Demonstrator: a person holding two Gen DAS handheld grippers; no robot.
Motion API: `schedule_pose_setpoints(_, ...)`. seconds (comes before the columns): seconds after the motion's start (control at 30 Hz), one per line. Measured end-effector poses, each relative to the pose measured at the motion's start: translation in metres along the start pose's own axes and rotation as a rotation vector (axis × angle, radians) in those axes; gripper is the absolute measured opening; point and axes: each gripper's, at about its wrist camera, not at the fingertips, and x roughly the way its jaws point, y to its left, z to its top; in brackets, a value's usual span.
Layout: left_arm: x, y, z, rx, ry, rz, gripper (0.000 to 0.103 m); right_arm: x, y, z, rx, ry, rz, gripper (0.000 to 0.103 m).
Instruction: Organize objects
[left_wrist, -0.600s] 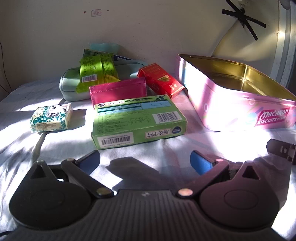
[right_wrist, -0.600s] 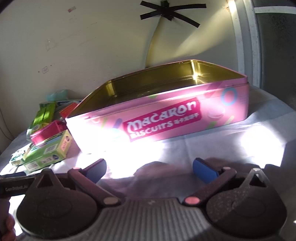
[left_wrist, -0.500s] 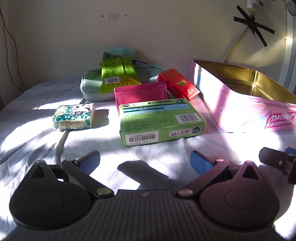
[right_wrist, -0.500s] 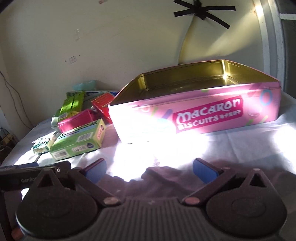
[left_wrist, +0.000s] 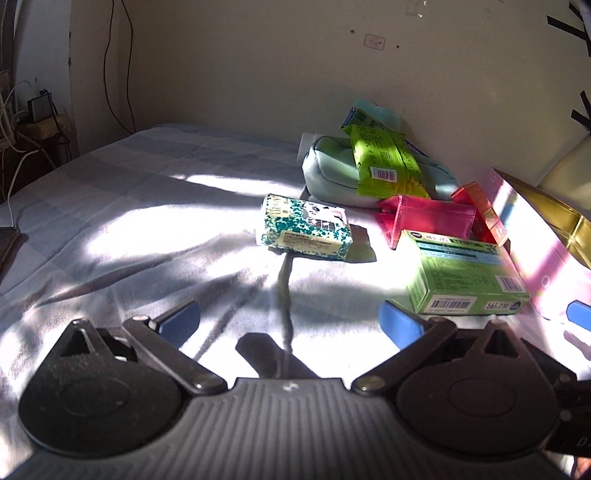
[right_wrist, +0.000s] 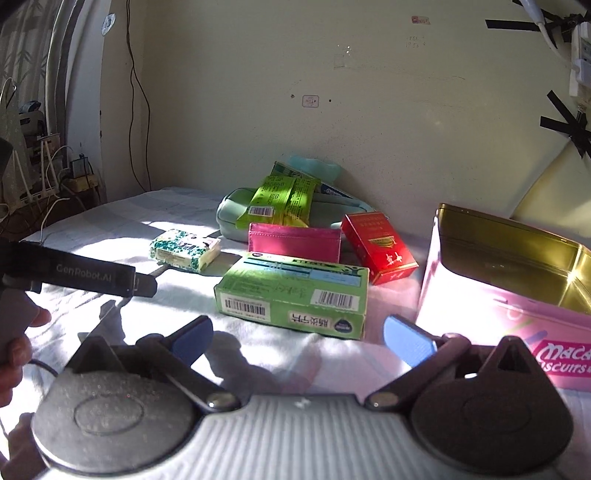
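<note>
A green box (right_wrist: 295, 291) lies on the white cloth just ahead of my open, empty right gripper (right_wrist: 299, 338); it also shows in the left wrist view (left_wrist: 461, 273). A teal-patterned soap box (left_wrist: 306, 227) lies ahead of my open, empty left gripper (left_wrist: 290, 319) and shows in the right wrist view (right_wrist: 184, 249). Behind them lie a pink wallet (right_wrist: 294, 242), a red box (right_wrist: 378, 247), a lime snack pack (right_wrist: 279, 201) and a pale green pouch (left_wrist: 328, 171). An open pink tin (right_wrist: 513, 291) stands at the right.
The wall runs close behind the pile. Cables and chargers (right_wrist: 55, 173) sit off the bed's left edge. The left gripper's black body (right_wrist: 74, 271) and the hand holding it show at the left of the right wrist view. A dark flat object (left_wrist: 7, 243) lies at the far left.
Both grippers have swung left: the tin has slid to the right edge of both views and the boxes now sit ahead. Both stay open.
</note>
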Motion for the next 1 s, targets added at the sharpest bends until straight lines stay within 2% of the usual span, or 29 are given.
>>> schedule_pose_setpoints(0.07,0.003,0.005,-0.001,-0.027,0.040,-0.012,0.103,0.011,-0.002,0.006,-0.001,0.009,0.011,0.099)
schedule_pose_setpoints(0.23,0.006,-0.001,-0.008,-0.035,0.069,-0.100,0.103,0.035,-0.011,0.012,0.018,0.073,0.027,0.095)
schedule_pose_setpoints(0.4,0.004,-0.008,0.002,-0.048,0.057,-0.118,0.103,0.045,-0.018,0.008,0.044,0.115,0.039,0.097)
schedule_pose_setpoints(0.63,0.006,-0.017,0.003,-0.007,0.081,-0.133,0.103,0.055,-0.025,0.003,0.074,0.173,0.047,0.100)
schedule_pose_setpoints(0.87,0.013,-0.022,0.011,-0.014,0.099,-0.157,0.103,0.057,-0.024,0.004,0.064,0.181,0.057,0.101)
schedule_pose_setpoints(1.0,0.018,-0.032,0.018,0.005,0.104,-0.201,0.103,0.058,-0.024,0.004,0.061,0.183,0.061,0.101)
